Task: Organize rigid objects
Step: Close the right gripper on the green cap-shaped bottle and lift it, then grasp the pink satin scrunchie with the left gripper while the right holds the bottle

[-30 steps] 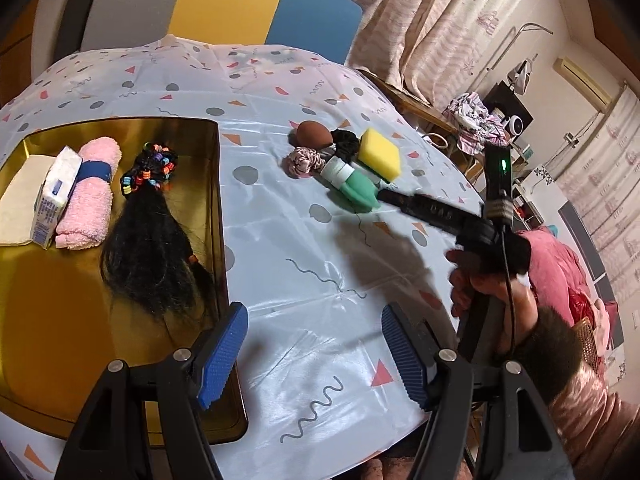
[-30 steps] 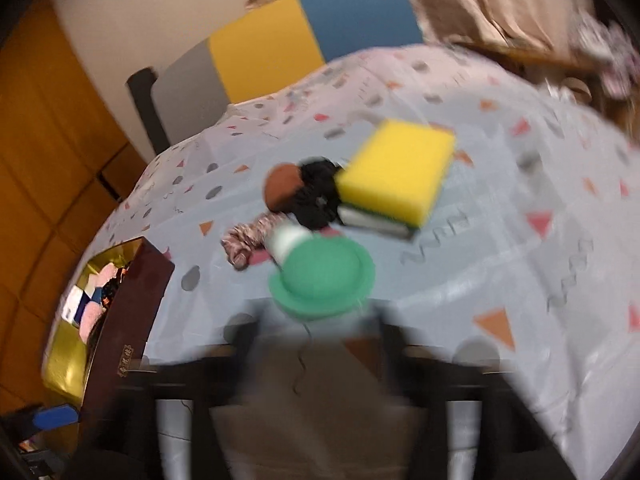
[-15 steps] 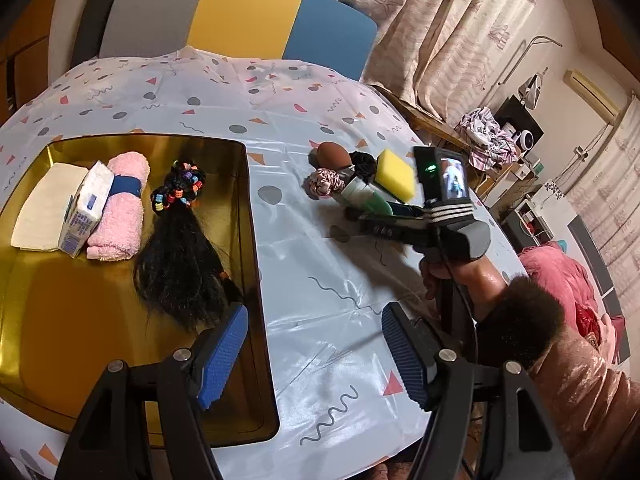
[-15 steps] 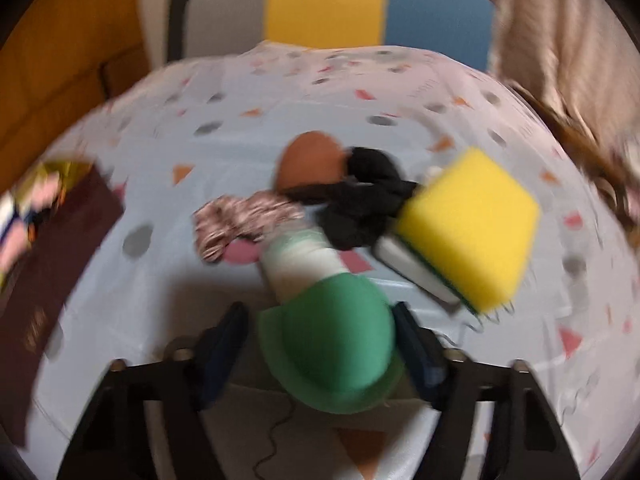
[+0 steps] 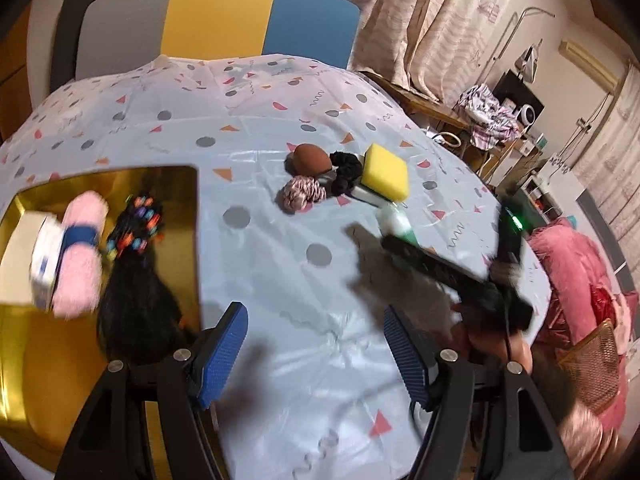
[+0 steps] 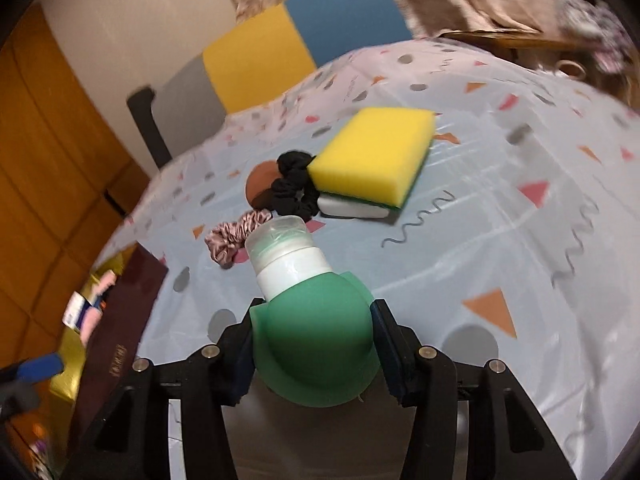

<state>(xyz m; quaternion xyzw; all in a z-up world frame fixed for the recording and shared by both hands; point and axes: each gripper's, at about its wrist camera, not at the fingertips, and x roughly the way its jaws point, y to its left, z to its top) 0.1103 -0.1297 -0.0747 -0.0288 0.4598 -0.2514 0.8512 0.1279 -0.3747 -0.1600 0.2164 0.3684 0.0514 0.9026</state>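
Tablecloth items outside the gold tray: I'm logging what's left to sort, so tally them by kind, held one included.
Scrunchies: 2 (black scrunchie, pink scrunchie)
Yellow sponge: 1
Green bottle: 1
Brown makeup sponge: 1
White bar: 1
Total: 6

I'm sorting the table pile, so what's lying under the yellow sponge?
Under the yellow rectangular sponge, with its thin green scouring layer, lies a flat white rounded bar-like object, only its near edge showing. The rest is covered, so what it is cannot be told. A black fabric scrunchie sits alongside.

Bare tablecloth [image 5: 280,280] between tray [image 5: 192,208] and sponge [image 5: 386,170]
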